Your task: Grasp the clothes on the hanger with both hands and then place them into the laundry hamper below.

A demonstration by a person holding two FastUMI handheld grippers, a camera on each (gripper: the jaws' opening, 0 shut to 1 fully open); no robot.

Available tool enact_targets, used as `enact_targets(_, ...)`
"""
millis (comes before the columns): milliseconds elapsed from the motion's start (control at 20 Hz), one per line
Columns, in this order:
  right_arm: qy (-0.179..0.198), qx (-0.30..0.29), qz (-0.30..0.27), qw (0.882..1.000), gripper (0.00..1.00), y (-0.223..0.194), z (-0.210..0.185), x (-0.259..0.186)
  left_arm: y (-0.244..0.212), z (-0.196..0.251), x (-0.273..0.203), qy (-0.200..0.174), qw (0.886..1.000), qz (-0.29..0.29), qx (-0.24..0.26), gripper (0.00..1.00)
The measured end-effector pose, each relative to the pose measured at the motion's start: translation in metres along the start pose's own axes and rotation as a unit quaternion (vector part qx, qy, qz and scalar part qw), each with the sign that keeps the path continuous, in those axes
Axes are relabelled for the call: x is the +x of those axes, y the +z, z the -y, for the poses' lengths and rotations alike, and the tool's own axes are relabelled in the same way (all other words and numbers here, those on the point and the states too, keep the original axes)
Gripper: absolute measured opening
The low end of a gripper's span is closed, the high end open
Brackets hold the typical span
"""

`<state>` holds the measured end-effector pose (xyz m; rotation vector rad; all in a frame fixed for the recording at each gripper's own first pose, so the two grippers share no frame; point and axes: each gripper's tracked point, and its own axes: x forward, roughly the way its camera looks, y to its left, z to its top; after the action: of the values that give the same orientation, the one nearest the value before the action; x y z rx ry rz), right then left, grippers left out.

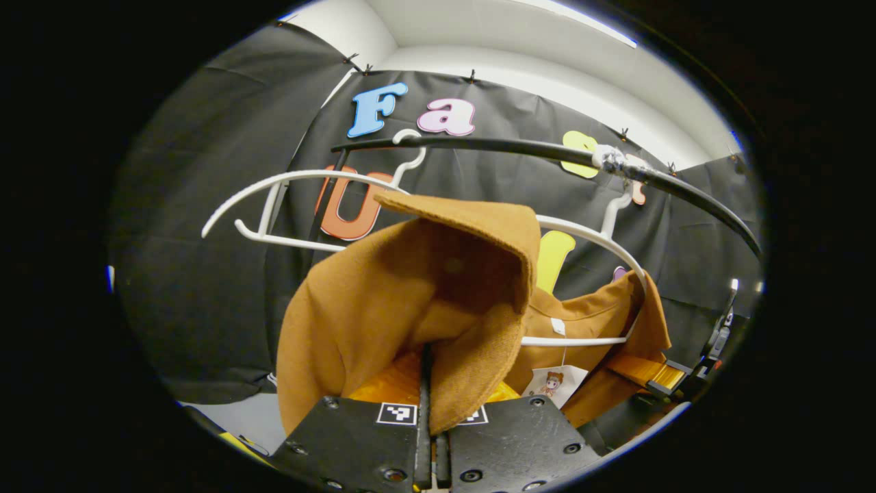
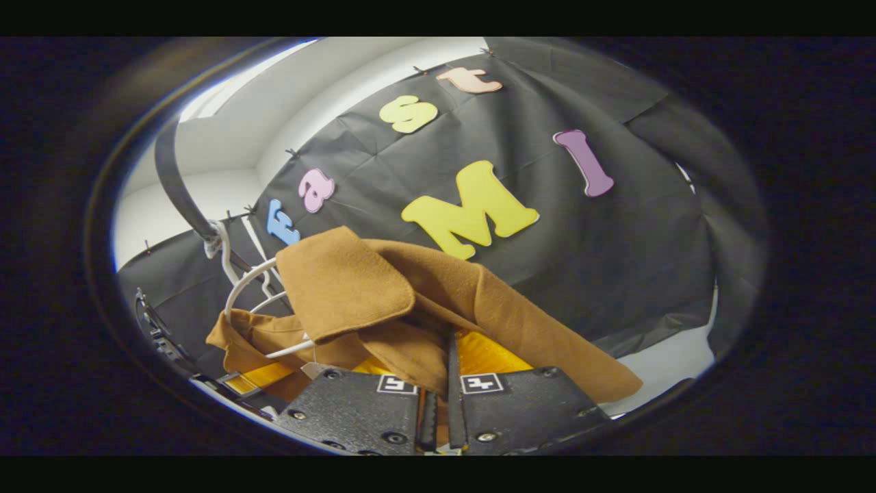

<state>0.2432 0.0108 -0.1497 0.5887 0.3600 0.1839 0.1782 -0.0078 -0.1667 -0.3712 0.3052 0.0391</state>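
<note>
Brown cloth is what both grippers hold: a soft brown coat (image 1: pixel 383 294) with a shiny yellow lining (image 1: pixel 393 383) inside.

In the left gripper view, the left gripper (image 1: pixel 428 411) sits at the bottom, near the camera. Its jaws are closed tight on a fold of the coat, and the cloth stands up from between them like a little tent. To the far left, a bare white hanger (image 1: pixel 274 205) hangs from a black rail (image 1: pixel 520 147). The rail runs across the top, from left to right. Past the middle, a second white hanger (image 1: pixel 602 239) also hooks on the rail, and the right end of the coat is draped over its shoulder. A small white tag (image 1: pixel 554 383) with a picture dangles under the coat. On the far right, the right gripper (image 1: pixel 660 376) grips the coat's far edge.

In the right gripper view, the left gripper (image 2: pixel 236 383) shows low on the left, at the coat's edge. Just above it, the white hanger (image 2: pixel 236 287) hooks on the black rail (image 2: pixel 174 185), with some of the coat hung on it. In the middle, the coat's big collar flap (image 2: pixel 342 284) lies over the rest. At the bottom, the right gripper (image 2: pixel 445 394) has its jaws closed on the coat, with yellow lining beside them. To the right, the coat slopes down toward the white floor (image 2: pixel 674 366).
</note>
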Motion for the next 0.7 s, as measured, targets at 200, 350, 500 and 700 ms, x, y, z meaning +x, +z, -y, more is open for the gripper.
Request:
enact_targets(200,0.002,-0.009,0.007,1.0,0.1,0.014,-0.001,-0.013,0.019,0.0,-0.016,-0.009,1.0,0.018,-0.012,0.07)
enact_targets(350,0.006,0.002,0.013,1.0,0.09,0.023,0.002,-0.018,0.037,-0.008,-0.024,-0.001,0.999,0.033,-0.001,0.07)
enact_targets(500,0.015,0.005,0.024,1.0,0.08,0.036,-0.001,-0.025,0.05,-0.014,-0.033,0.003,0.999,0.037,-0.003,0.07)
enact_targets(700,0.019,0.019,0.051,0.998,0.08,0.061,-0.001,-0.031,0.066,-0.021,-0.036,0.009,0.999,0.048,0.0,0.07)
